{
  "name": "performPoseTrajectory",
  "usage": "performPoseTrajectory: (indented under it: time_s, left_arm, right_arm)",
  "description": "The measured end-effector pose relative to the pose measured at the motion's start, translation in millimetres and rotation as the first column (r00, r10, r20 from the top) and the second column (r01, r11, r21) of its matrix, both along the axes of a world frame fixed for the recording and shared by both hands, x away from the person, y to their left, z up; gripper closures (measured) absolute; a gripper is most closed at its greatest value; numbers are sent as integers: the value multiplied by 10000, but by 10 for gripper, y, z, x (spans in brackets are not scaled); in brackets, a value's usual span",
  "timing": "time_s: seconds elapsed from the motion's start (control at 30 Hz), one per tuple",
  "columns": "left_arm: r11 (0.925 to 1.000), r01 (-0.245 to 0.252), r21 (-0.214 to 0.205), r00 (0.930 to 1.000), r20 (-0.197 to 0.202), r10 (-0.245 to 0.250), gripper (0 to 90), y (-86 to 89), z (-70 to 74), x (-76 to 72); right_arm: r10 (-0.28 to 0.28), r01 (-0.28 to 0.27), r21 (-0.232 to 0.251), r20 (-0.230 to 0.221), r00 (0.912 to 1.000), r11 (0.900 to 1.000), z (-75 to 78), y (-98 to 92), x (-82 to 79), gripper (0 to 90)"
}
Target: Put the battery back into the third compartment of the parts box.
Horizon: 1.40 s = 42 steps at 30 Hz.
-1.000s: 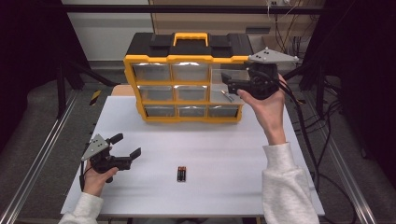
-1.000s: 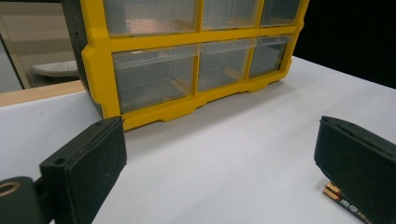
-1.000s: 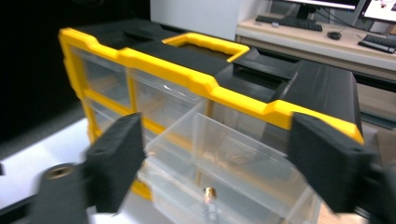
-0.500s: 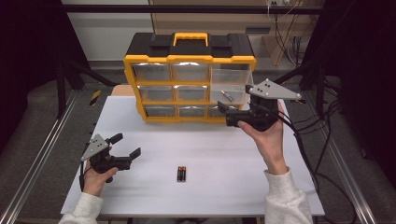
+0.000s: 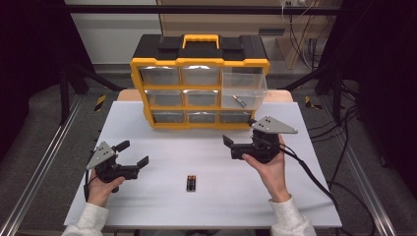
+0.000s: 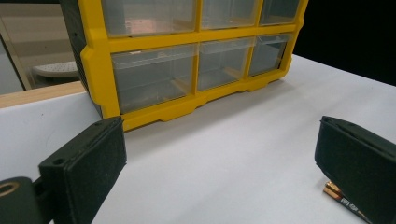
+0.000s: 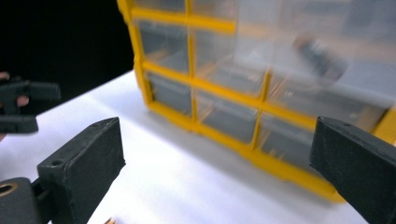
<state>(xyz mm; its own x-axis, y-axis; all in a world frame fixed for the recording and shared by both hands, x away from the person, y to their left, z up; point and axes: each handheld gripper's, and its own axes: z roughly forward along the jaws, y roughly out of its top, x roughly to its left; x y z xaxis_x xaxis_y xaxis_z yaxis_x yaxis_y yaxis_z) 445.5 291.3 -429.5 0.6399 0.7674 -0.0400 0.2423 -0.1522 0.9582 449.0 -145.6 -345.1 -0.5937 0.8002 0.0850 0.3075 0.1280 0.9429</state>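
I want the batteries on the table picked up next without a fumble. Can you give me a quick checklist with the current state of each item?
1. Right gripper open, nothing held: ok.
2. Left gripper open, nothing held: ok.
3. Batteries lie free on the table, between the grippers: ok.
4. Top right drawer pulled out: ok.
5. Room in that drawer, one small item inside: ok.
6. Battery polarity: cannot tell.

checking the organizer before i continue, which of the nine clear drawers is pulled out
The top-right clear plastic drawer of the yellow and black organizer: it juts forward with a small item inside, while the other eight sit flush.
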Motion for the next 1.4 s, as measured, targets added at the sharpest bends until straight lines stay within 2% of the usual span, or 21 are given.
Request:
performPoseTrajectory:
  time_s: [0.1, 0.13, 0.17, 0.2, 0.3, 0.57, 0.83, 0.87, 0.93, 1.07, 1.33, 1.4]
  left_arm:
    - [10000, -26, -33, 10000, 4, 26, 17, 7, 1, 5]
    - [10000, -31, -46, 10000, -18, 31, 17, 7, 0, 4]
    - [10000, -26, -33, 10000, -24, 26, 17, 6, -1, 4]
    - [10000, 1, 3, 10000, -7, -1, 17, 3, -4, 5]
    - [10000, -6, 23, 10000, 0, 6, 17, 0, -2, 3]
    - [10000, -51, -35, 10000, 2, 51, 16, 13, 4, 3]
    - [10000, -37, -49, 10000, 16, 37, 16, 17, 6, 3]
    - [10000, -30, -58, 10000, 15, 30, 16, 20, 6, 2]
    - [10000, -25, -59, 10000, 12, 26, 16, 19, 5, 2]
    - [10000, -22, -52, 10000, 3, 22, 16, 17, 3, 1]
    - [10000, -7, -58, 10000, -26, 7, 16, 11, -2, 3]
    - [10000, 30, -29, 10000, -24, -30, 16, 5, -7, 8]
  right_arm:
    - [11, -12, -86, -145, 9999, 10000, -84, 26, -3, 39]
    - [107, -111, -87, -444, 9990, 9999, -189, 61, 7, 38]
    - [107, -111, -87, -444, 9990, 9999, -189, 61, 7, 38]
    - [155, -166, -162, -660, 9977, 9997, -258, 96, 12, 36]
    - [311, -337, -299, -845, 9959, 9990, -357, 163, 7, 33]
    - [734, -779, -337, -1191, 9902, 9964, -550, 339, -27, 31]
    - [978, -1100, -687, -1600, 9823, 9916, -754, 495, -53, 29]
    - [1038, -1185, -737, -1786, 9784, 9902, -809, 534, -53, 27]
    - [1079, -1244, -786, -1879, 9762, 9891, -852, 565, -50, 26]
    - [1067, -1268, -976, -1891, 9761, 9871, -890, 613, -55, 25]
    - [1347, -1669, -1318, -2234, 9654, 9771, -1034, 803, -89, 26]
    - [1437, -1838, -1584, -2355, 9612, 9701, -1096, 871, -98, 29]
